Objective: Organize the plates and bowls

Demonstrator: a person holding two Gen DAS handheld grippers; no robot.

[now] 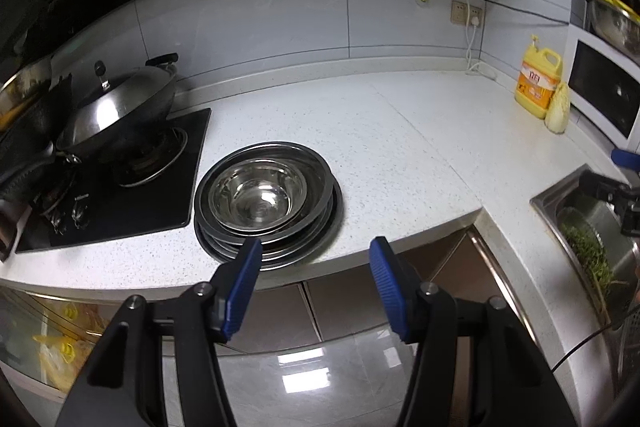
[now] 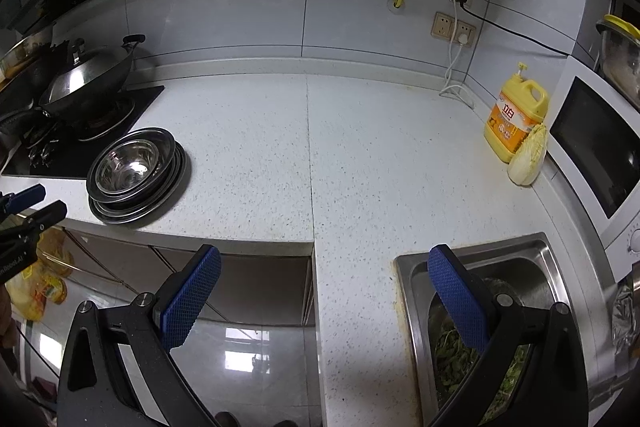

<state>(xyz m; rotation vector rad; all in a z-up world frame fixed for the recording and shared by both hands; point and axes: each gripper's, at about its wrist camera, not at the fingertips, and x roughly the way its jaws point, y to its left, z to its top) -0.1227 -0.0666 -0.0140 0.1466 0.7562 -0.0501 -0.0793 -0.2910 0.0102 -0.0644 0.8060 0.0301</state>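
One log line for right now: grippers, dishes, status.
left gripper: open, empty | right gripper: open, empty | steel bowls and plates: one nested stack beside stove | status: nothing held

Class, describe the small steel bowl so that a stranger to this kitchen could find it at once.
Start at the black stove on the left of the speckled white counter. Just to its right, near the counter's front edge, stands a stack of steel plates. The bowl sits on top of the stack, deeper and narrower than the flat plates under it.
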